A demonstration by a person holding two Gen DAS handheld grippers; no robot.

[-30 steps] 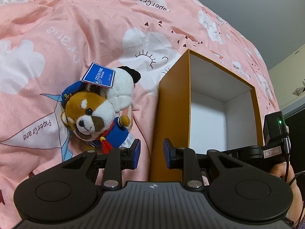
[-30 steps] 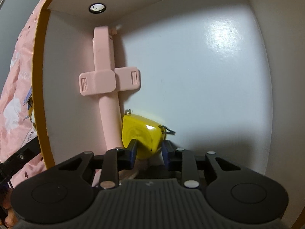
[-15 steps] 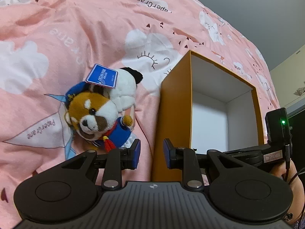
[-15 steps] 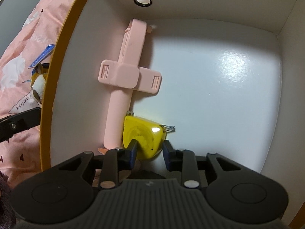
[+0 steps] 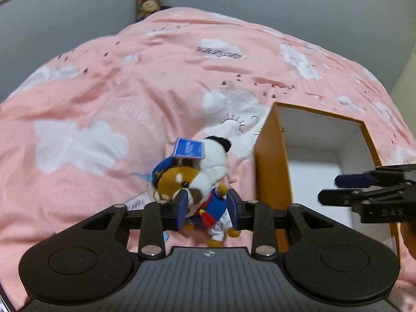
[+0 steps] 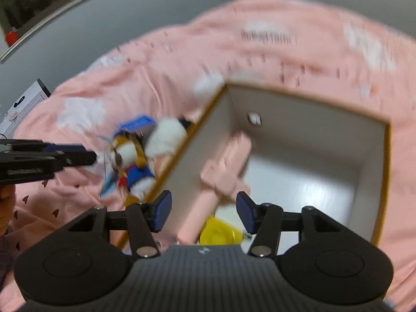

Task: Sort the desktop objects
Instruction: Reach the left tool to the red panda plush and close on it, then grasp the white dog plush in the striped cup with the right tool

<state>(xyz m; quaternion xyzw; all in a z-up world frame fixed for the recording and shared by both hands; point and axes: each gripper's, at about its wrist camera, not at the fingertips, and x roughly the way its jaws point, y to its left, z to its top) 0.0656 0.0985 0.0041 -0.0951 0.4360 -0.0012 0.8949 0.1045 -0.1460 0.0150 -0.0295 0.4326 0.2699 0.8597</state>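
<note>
Blue-padded jaws of the left gripper (image 5: 206,212) are opening, framing the plush toy (image 5: 192,182) without pinching it; nothing held yet. The toy lies on the pink bedspread (image 5: 104,98), just beside the orange box (image 5: 271,171). It looks soft and light, so it should squash under the pads; I'd say grip the stuffed body, not the floppy blue tag (image 5: 188,150). Over on the other side, the right gripper (image 6: 202,213) is opening too, empty, above the box, where a yellow tape measure (image 6: 221,232) and a pink holder (image 6: 221,174) already lie on the white floor.
</note>
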